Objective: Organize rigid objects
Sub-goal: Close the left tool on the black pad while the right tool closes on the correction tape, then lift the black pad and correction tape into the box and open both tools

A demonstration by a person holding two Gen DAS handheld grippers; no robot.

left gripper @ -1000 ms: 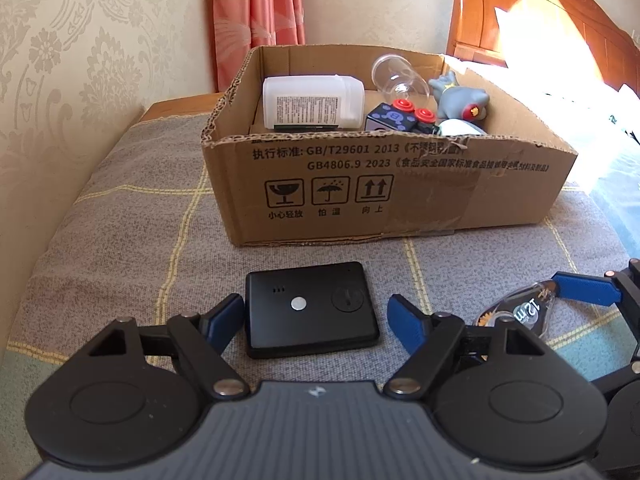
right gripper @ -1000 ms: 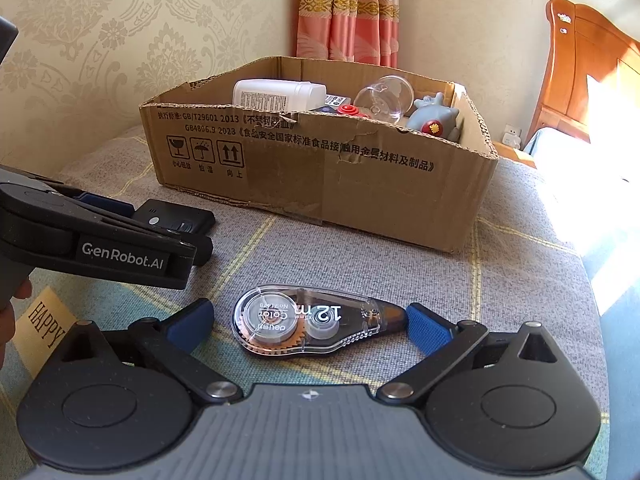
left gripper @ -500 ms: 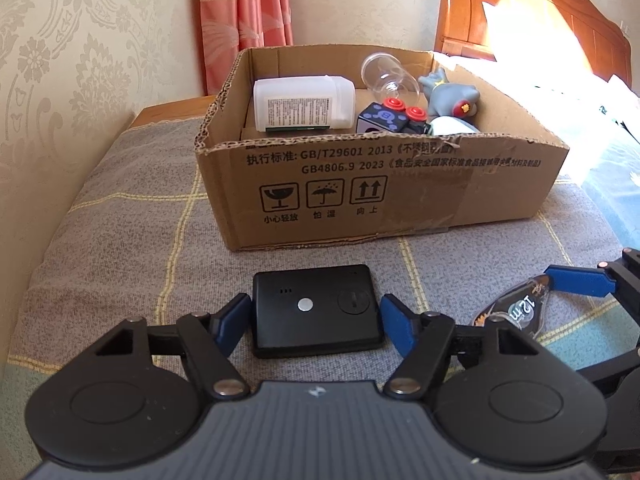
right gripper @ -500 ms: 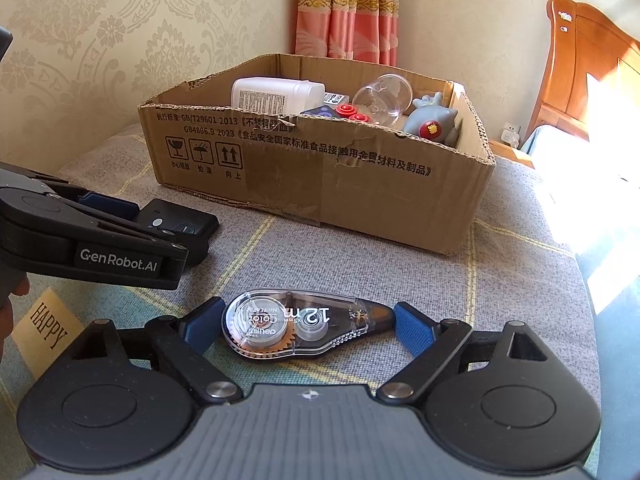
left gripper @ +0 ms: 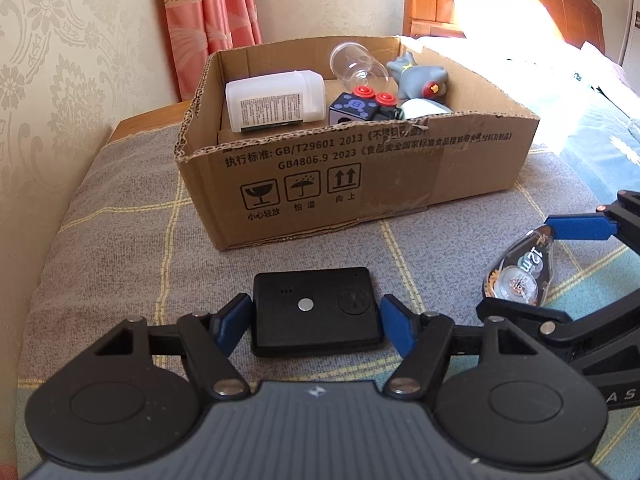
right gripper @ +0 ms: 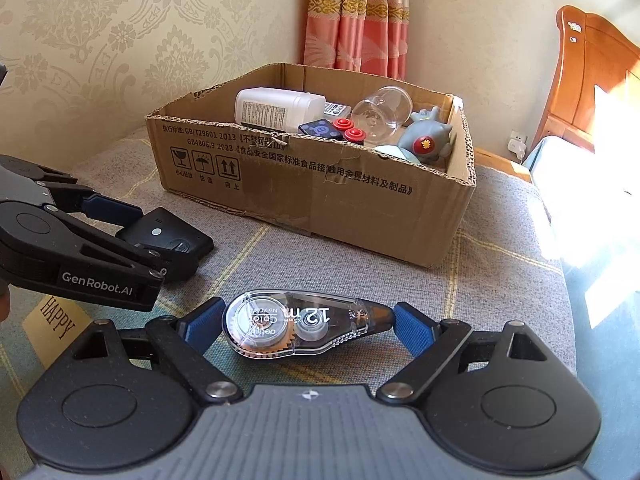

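1. Closed in since a second ago: both tools' blue pads stood clearly wider then; now drawn up against the two loose items. Box and its contents unmoved.

2. Left wrist view: left tool [left gripper: 316, 322] straddling the flat black device [left gripper: 317, 311] on the grey checked bedspread [left gripper: 120, 240], pads at or just beside its short edges; contact on the left side looks made, right side too close to call. Not lifted. Cardboard box [left gripper: 360, 176] beyond, near but apart, holding a white bottle [left gripper: 276, 100], clear glass [left gripper: 358, 66], black block with red studs [left gripper: 362, 106] and grey toy figure [left gripper: 424, 78].

3. Right wrist view: right tool [right gripper: 306, 326] bracketing the clear correction-tape dispenser [right gripper: 298, 326] lengthwise, left pad against the rounded end, right pad meeting the tapered nose. Lying flat on the bedspread, nearer than the box. A "HAPPY" card [right gripper: 56, 320] at lower left, under the left tool.

4. Likely step: clamping both items for transfer into the box.

5. Risks, as judgement: tapered nose may squirt out of the pad under pressure, spinning the dispenser free; thin black device, gripped low on soft fabric, may tip or slip on lifting; tools sitting close together, so simultaneous lifts could collide; crowded right half of the box could knock the glass.
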